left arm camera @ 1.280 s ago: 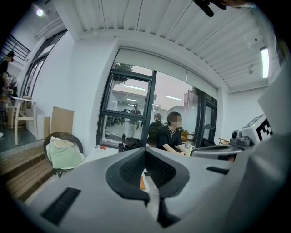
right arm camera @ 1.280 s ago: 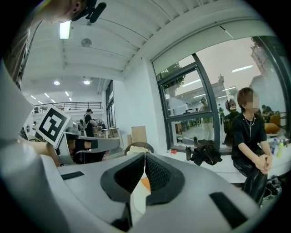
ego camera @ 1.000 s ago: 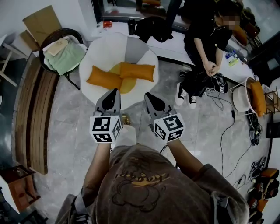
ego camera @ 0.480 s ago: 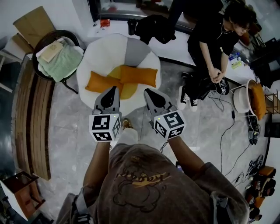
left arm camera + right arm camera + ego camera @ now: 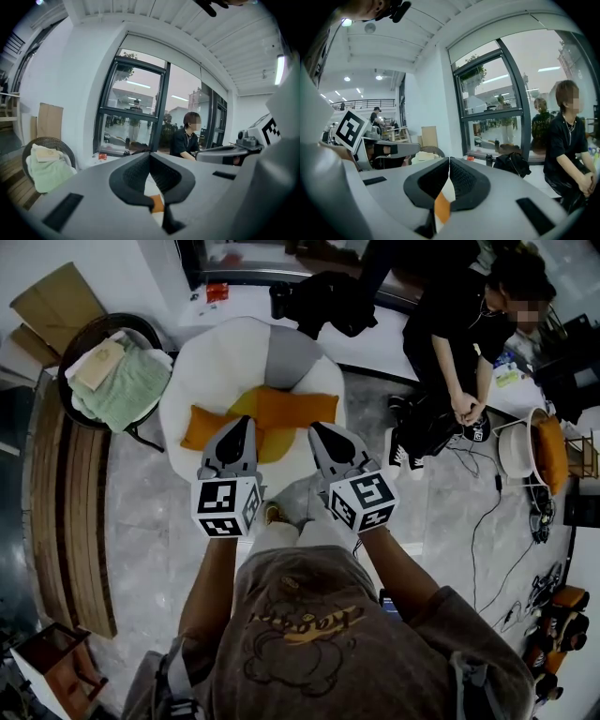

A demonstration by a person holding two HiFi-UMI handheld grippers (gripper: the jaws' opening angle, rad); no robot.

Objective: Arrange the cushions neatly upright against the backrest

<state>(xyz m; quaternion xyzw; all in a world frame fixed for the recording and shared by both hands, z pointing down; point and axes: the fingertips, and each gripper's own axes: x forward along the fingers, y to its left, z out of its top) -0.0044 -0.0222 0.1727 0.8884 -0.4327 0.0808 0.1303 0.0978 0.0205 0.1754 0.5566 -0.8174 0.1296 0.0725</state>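
Observation:
A white round armchair (image 5: pixel 216 367) with a grey back pad (image 5: pixel 289 357) stands ahead of me. On its seat lie flat two orange cushions, the left (image 5: pixel 199 426) and the right (image 5: pixel 300 409), over a yellow cushion (image 5: pixel 247 403). My left gripper (image 5: pixel 244 420) is shut and empty, its tip over the left orange cushion's near end. My right gripper (image 5: pixel 314 430) is shut and empty too, just before the right cushion. In the left gripper view (image 5: pixel 150 154) and the right gripper view (image 5: pixel 449 160) the jaws meet, with a strip of orange cushion (image 5: pixel 441 206) below them.
A wicker chair with a green towel (image 5: pixel 117 381) stands left of the armchair. A person in black (image 5: pixel 459 334) sits at the right, and a black bag (image 5: pixel 323 296) lies behind the armchair. A wooden bench (image 5: pixel 70 512) runs along the left; cables (image 5: pixel 487 512) and a white basket (image 5: pixel 525 451) lie at the right.
Both grippers have come closer to the armchair; their tips now reach over the near ends of the cushions. The cushions themselves have not moved.

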